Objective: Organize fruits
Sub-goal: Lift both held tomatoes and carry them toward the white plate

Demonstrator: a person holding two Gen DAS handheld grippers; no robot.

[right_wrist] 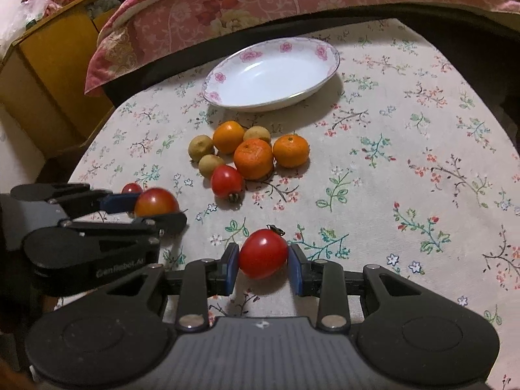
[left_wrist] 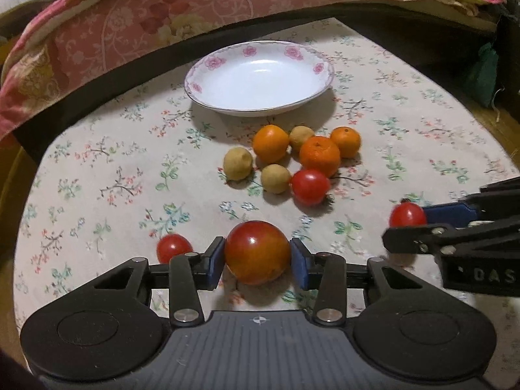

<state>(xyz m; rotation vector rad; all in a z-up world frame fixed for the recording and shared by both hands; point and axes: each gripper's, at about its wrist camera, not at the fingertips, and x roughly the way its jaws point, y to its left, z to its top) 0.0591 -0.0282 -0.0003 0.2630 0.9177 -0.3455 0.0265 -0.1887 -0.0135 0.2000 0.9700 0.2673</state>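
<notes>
My left gripper is shut on a large red-orange tomato, its blue pads pressing both sides just above the floral tablecloth. In the right wrist view this gripper and its tomato appear at the left. My right gripper is shut on a smaller red tomato; the left wrist view shows it at the right edge. A white plate with pink flowers on its rim stands empty at the back. Before it lie three oranges, three yellowish fruits and a red tomato.
Another small tomato lies left of my left gripper's fingers. A bed with a pink floral quilt runs behind the table. A wooden cabinet stands at the far left. The tablecloth right of the fruit pile is bare.
</notes>
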